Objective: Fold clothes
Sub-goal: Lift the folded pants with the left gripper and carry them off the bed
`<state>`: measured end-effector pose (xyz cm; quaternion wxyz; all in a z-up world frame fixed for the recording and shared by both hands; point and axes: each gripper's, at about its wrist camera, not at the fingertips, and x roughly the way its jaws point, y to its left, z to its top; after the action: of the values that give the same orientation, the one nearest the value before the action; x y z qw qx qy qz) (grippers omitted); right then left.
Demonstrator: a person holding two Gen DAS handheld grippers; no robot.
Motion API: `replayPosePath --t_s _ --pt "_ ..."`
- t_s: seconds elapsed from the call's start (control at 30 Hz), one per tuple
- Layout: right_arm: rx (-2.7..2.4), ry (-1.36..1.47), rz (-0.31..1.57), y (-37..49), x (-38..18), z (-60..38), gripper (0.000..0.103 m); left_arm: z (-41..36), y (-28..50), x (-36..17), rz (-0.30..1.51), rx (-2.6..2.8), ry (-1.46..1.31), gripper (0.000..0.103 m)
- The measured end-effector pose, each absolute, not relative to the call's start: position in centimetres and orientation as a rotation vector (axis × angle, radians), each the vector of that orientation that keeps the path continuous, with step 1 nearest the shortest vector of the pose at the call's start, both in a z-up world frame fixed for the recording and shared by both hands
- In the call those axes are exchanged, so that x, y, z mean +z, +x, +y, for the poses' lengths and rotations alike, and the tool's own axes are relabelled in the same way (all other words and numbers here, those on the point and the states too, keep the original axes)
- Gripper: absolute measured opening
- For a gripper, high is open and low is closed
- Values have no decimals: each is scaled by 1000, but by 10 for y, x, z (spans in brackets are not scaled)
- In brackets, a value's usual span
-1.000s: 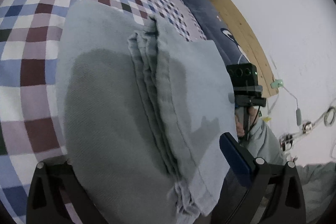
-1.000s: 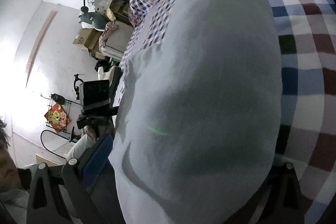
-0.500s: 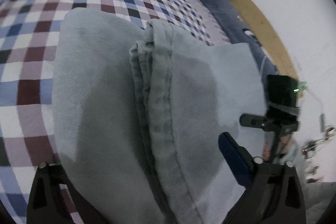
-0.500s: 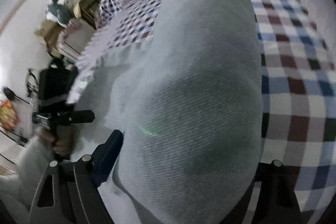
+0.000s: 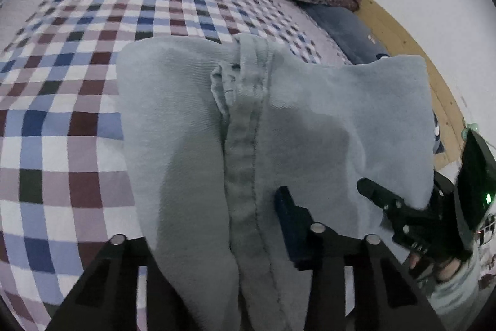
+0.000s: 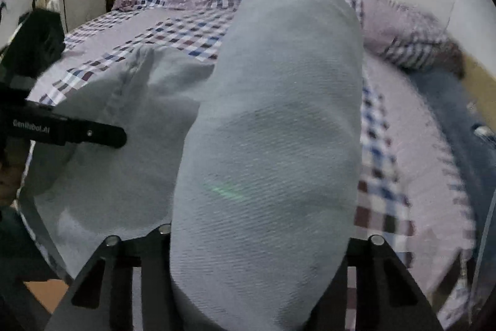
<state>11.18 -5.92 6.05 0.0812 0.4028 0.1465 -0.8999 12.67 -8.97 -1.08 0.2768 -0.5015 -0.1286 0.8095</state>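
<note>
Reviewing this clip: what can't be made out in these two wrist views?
- Left wrist view: the left gripper has its fingertips buried in the pale blue garment, so the grip itself is unseen.
- Right wrist view: the right gripper is covered the same way by the cloth bulge.
- Both views: the bottom edge cuts off the garment, so its type is unclear.
- Right wrist view: the checked bedspread is motion-blurred.

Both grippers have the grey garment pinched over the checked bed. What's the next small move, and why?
Probably carry both ends forward and lower them together. The left gripper and right gripper each pinch the grey garment, whose far part rests on the checked bedspread while the near part hangs lifted, so the fold isn't laid down yet.
</note>
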Motion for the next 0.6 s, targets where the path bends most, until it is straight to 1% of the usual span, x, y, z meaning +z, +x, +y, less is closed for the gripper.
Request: replayPosePath --t_s 0.03,0.07,0.23,0.37,0.47,0.6 --pt "-2704 1188 445 116 62 -61 48 -91 132 -8 -346 2183 -1332 30" --pt "-2717 1173 453 121 64 -63 47 -89 139 -4 -335 2200 -1320 29" --pt "-2736 1156 451 147 67 -69 46 -86 178 7 -331 2248 -1281 26" --pt "-2750 1117 486 173 74 -80 45 -96 212 10 -347 2291 -1243 25" --pt "-2738 1093 519 194 83 -91 44 -92 237 16 -378 2322 -1222 25" --pt "-2714 1024 599 215 99 -114 44 -119 274 27 -477 2380 -1153 25"
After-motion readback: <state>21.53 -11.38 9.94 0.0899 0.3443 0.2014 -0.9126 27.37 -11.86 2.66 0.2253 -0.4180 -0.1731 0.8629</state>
